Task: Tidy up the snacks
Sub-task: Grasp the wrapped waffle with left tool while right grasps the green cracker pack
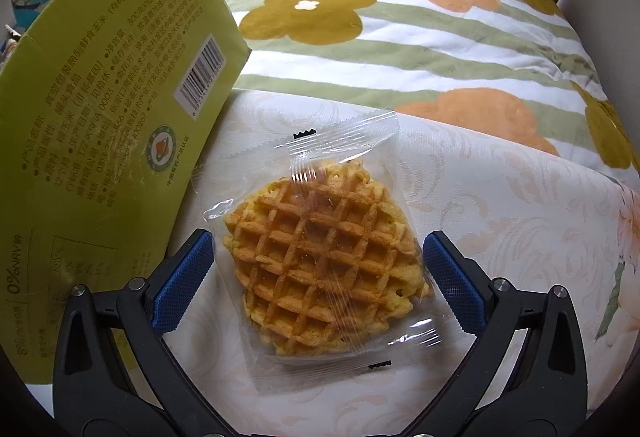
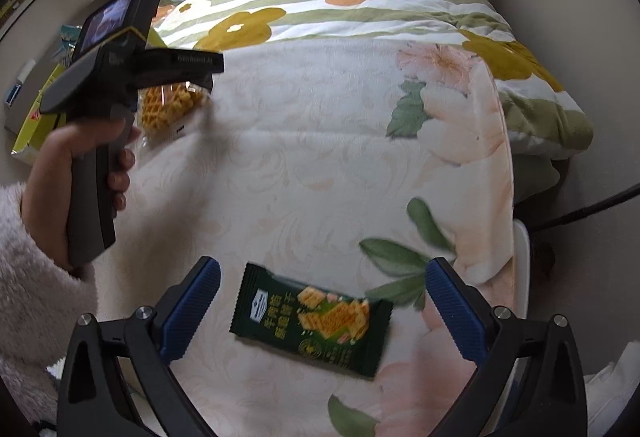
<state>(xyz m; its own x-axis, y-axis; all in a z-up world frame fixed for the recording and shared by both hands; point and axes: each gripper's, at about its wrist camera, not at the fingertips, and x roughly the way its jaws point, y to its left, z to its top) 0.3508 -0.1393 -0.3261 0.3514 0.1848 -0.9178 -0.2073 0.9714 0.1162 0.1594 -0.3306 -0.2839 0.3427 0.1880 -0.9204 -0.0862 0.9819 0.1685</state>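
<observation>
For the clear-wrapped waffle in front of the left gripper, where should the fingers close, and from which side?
Grip the waffle packet across the waffle's body, coming from above with the left gripper as it stands: it lies flat on the bedspread between the open fingers. The crimped ends are thin and slippery.

Waffle (image 1: pixel 324 265) is in a clear, glossy, crinkled plastic wrapper. My cracker packet (image 2: pixel 310 319) is dark green foil-like film, slight sheen. Box (image 1: pixel 100 109) is matt green cardboard. Bedsheet (image 2: pixel 320 165) is matt woven cloth; hand-held gripper pads (image 1: pixel 182 281) are ribbed blue rubber.
</observation>
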